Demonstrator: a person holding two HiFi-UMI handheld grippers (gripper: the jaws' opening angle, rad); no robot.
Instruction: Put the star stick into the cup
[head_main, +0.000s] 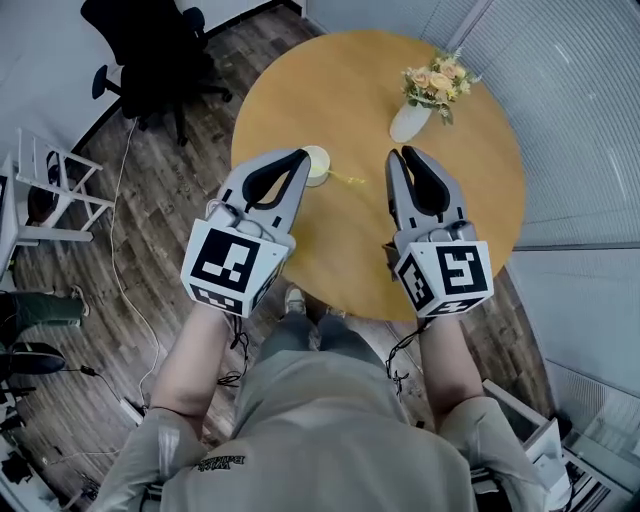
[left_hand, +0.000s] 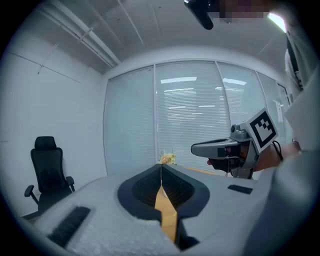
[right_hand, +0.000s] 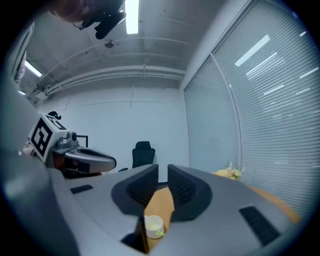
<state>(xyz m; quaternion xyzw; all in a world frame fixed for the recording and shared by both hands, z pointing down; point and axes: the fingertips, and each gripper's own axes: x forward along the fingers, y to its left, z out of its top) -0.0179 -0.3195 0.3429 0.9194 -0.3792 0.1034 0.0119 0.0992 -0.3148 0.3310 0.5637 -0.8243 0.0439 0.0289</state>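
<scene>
The desk lies bare across its upper left and middle, giving open passage. A vase of flowers blocks the upper right, and the cup stands at centre, just beside the left gripper.

Holding left gripper out ahead, jaws meeting at the tips, nothing between. Holding right gripper alongside, apart from it, jaws a narrow gap apart, empty. Reaching forward with bare left forearm and right forearm.
</scene>
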